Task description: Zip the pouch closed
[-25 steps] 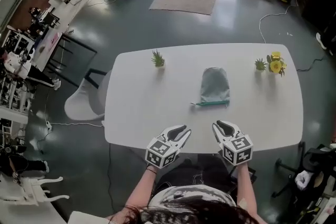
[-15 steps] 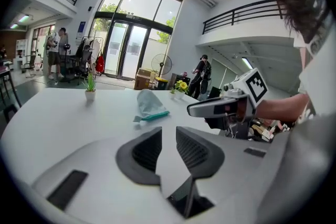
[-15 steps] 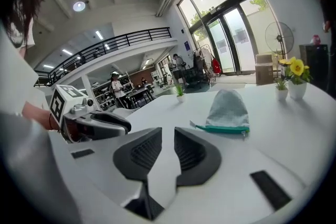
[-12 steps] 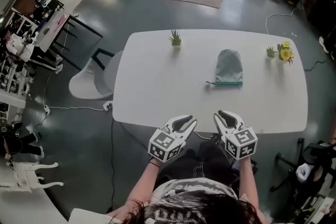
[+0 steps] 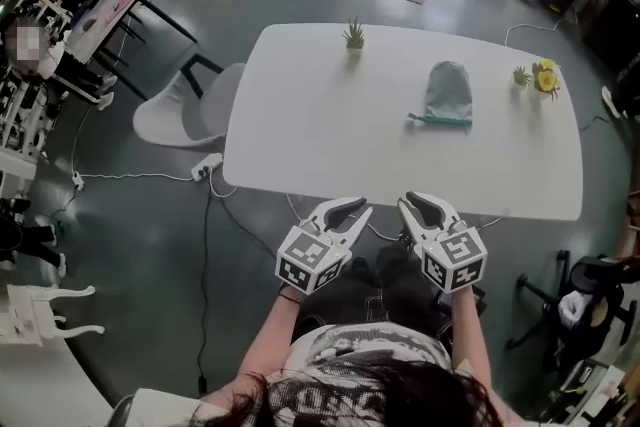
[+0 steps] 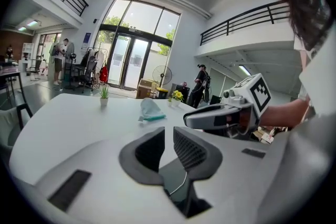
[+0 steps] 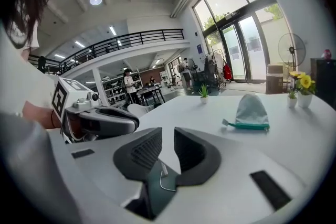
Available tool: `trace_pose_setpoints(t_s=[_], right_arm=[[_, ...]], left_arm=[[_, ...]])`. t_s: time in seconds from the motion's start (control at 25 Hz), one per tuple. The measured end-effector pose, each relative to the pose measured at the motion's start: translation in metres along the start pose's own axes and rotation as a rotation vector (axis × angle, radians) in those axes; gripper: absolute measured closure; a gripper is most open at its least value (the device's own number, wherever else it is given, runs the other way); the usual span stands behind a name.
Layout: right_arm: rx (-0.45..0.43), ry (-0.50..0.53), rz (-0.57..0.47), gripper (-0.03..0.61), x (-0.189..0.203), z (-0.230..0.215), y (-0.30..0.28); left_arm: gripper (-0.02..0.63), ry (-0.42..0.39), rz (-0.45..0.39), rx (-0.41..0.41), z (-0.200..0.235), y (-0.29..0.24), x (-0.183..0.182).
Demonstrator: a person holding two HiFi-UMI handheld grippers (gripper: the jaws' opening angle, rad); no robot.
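The pouch lies far across the white table, well apart from both grippers. The left gripper has just been closing a bit, with nothing between its jaws. The right gripper is a little open and empty. A grey floor lies all around.

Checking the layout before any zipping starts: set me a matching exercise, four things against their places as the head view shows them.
Things:
1. pouch
2. yellow flowers
3. spiky green plant
4. white chair

Places:
A. on the floor, left of the table
B. table's far edge, left of centre
C. table's right end
D. on the table, teal zipper edge toward the person

Pairs: 1-D, 2-C, 3-B, 4-A
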State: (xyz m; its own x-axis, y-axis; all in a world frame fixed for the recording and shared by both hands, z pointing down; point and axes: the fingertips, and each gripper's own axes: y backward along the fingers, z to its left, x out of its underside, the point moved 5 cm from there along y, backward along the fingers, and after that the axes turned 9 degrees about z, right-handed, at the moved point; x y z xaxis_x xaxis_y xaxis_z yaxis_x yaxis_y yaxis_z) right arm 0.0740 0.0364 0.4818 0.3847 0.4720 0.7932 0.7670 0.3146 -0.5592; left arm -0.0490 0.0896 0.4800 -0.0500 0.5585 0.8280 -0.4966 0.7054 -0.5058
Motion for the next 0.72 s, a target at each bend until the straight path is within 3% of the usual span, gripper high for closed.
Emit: trace_pose_setpoints(t_s=[0.16,0.36,0.72], right_arm=[[-0.01,0.006,-0.022,0.519,0.002,0.021,0.007],[0.0,0.036,-0.025,0.58,0.002,0.036,0.011],[-0.005,0.092,-0.037,0.583,0.0,0.038,0.017]], left_arm=[[0.566,-0.002,-0.02,-0.002,-0.007,0.015,0.006],[0.584,-0.022,-0.036,0.0,-0.014,0.027,0.006],[0.592,-0.038,-0.053,0.006,-0.024,0.028,0.002]])
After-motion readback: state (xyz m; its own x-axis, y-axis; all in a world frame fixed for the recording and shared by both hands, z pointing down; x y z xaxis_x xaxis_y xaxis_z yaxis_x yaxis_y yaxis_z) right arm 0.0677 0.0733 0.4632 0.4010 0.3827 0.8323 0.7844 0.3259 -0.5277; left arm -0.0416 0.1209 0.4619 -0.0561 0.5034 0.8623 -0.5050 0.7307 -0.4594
